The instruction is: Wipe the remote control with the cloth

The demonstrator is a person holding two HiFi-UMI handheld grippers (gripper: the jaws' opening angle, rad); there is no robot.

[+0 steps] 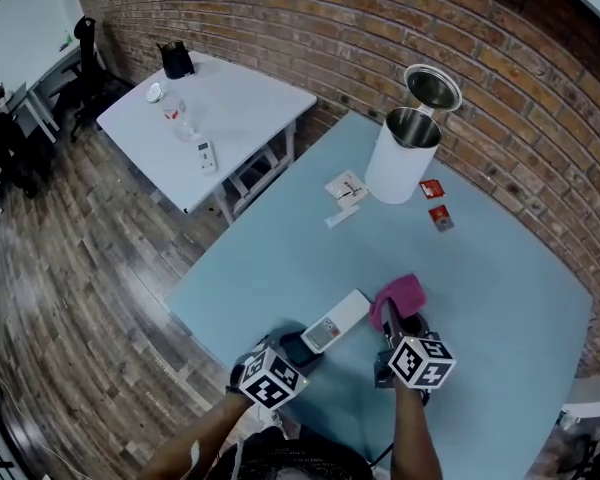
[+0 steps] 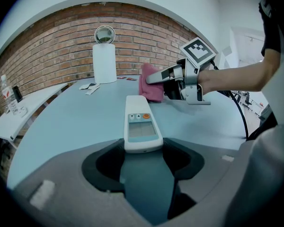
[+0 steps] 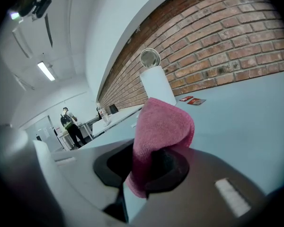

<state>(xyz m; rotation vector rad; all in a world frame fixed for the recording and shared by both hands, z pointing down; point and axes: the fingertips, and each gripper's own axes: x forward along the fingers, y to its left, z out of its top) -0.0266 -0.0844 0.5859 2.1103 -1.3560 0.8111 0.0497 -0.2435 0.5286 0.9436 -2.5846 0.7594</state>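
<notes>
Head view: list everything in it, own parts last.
light blue table: one, pale blue, centre.
white remote control with a screen: one, white, table's near edge.
pink folded cloth: one, pink, beside the remote.
white cylindrical bin with open metal lid: one, white and silver, table's far side.
red packets: two, red, right of bin.
white paper slips: two, white, left of bin.
white side table: one, white, upper left.
brick wall: one, red-brown, behind both tables.
left gripper: one, grey, shut on the remote.
right gripper: one, grey, shut on the cloth.
</notes>
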